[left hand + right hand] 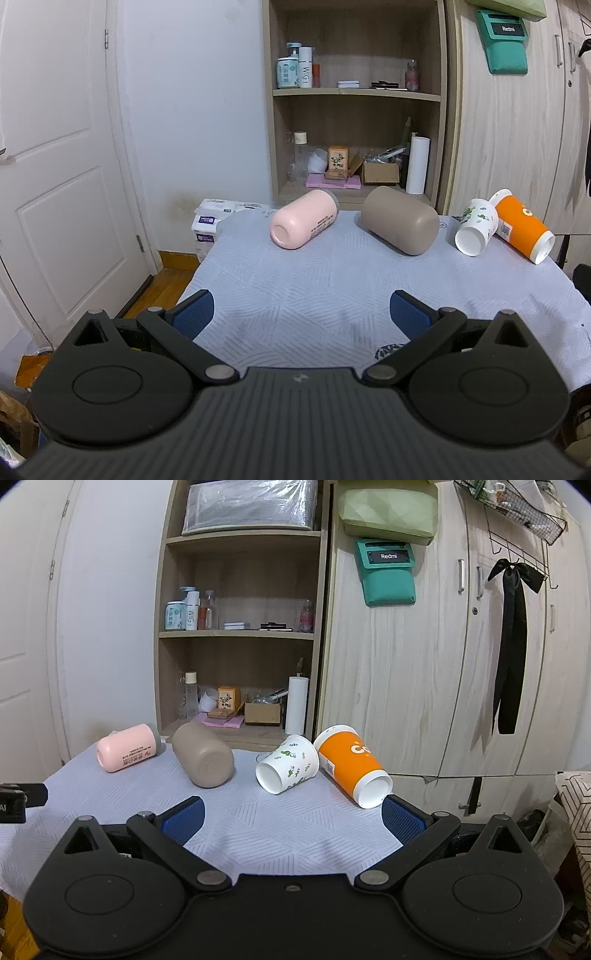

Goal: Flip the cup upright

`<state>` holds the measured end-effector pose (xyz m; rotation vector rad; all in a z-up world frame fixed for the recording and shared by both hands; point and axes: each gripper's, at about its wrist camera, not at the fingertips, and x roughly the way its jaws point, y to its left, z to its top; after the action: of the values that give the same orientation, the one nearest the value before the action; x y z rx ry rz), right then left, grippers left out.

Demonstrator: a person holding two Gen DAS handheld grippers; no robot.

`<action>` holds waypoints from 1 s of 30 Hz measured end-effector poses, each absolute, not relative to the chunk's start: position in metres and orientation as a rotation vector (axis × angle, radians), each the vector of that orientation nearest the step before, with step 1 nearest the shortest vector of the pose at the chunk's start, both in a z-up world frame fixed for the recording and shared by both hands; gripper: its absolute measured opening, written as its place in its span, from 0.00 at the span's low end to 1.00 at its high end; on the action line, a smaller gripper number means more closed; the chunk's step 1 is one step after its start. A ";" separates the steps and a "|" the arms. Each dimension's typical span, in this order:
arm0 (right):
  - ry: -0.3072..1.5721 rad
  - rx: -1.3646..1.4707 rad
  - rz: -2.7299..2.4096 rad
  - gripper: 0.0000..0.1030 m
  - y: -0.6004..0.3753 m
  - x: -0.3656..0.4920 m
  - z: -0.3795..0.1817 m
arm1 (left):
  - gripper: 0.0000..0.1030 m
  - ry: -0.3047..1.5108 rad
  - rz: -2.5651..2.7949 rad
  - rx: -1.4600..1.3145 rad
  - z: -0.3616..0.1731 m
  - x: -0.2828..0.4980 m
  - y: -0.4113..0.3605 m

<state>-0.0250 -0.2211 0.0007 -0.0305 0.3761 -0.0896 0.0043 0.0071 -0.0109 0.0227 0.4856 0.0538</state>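
Several cups lie on their sides along the far edge of the cloth-covered table (295,288): a pink cup (303,223) (127,752), a taupe cup (400,224) (202,754), a white leaf-print paper cup (475,226) (288,763) and an orange paper cup (522,228) (351,764). My left gripper (301,314) is open and empty, well short of the pink and taupe cups. My right gripper (293,818) is open and empty, just short of the paper cups; its right pad (400,819) is close to the orange cup's mouth.
A wooden shelf unit (354,96) with bottles and boxes stands behind the table, with a wardrobe (461,664) to its right. A white door (55,166) is at the left. Tissue packs (210,221) sit by the table's far left corner.
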 end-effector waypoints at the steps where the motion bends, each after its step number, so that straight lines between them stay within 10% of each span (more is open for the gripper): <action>1: 0.373 -0.021 -0.081 1.00 -0.223 -0.024 0.000 | 1.00 0.486 0.052 0.020 -0.011 0.005 0.006; 30: 0.472 -0.227 0.180 1.00 -0.341 0.085 -0.032 | 1.00 0.779 -0.406 -0.124 -0.021 0.158 -0.179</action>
<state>0.0855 -0.3410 -0.0319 -0.2268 0.4720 0.1800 0.1580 -0.1790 -0.0206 -0.1236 0.7786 -0.4060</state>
